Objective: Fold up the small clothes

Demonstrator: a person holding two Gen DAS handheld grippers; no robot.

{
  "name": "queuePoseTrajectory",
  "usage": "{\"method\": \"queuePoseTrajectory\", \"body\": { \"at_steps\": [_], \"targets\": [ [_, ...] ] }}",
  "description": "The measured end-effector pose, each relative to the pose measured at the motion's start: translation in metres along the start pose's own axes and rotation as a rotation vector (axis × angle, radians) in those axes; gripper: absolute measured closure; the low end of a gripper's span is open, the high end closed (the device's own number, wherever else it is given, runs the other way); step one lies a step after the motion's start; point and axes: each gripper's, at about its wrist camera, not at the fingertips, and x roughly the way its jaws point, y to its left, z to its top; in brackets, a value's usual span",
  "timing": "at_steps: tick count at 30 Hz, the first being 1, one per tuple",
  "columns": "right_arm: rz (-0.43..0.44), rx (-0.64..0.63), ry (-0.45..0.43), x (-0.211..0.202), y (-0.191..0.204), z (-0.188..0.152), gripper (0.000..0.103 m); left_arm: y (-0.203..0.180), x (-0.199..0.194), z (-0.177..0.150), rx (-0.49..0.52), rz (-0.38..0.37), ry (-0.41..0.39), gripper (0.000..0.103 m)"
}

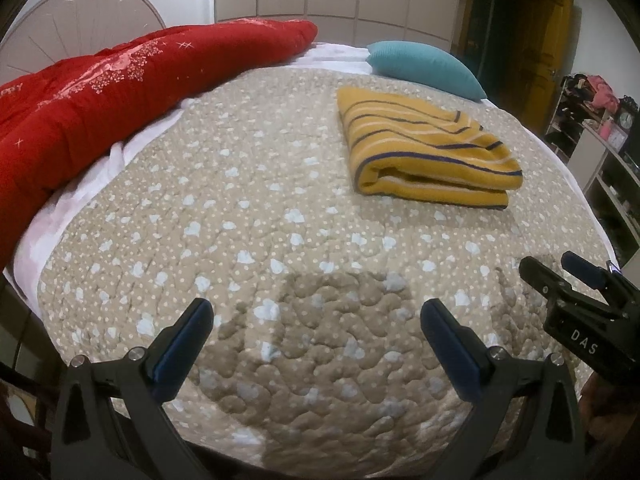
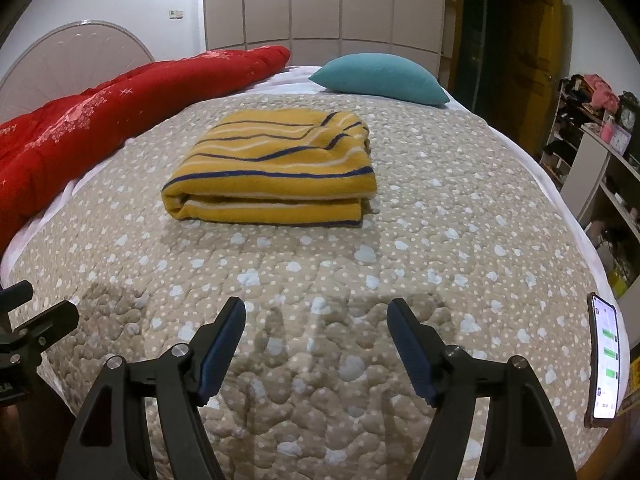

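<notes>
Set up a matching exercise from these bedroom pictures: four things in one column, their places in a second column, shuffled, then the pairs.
Things:
1. yellow striped folded garment
2. long red quilted blanket
3. teal fabric pillow
4. lit smartphone

Places:
A. along the bed's left side
B. at the bed's right edge, near the right gripper
C. at the far end of the bed
D. mid-bed on the beige dotted quilt

Pairs: 1-D, 2-A, 3-C, 4-B

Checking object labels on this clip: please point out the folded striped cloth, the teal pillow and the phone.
Folded striped cloth (image 2: 276,168): right wrist view, on its top layer.
Teal pillow (image 2: 380,76): right wrist view, middle of its front face.
Phone (image 2: 606,360): right wrist view, on its lit screen, at the bed's right edge.
</notes>
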Motion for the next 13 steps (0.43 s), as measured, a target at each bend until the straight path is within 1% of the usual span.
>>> {"method": "queuePoseTrajectory", "body": {
  "at_steps": [13],
  "targets": [
    [0.012, -0.019, -0.004, 0.004, 0.008, 0.001, 0.022, -0.002, 0.013, -0.001, 0.013, -0.01, 0.019, 0.0]
  ]
}}
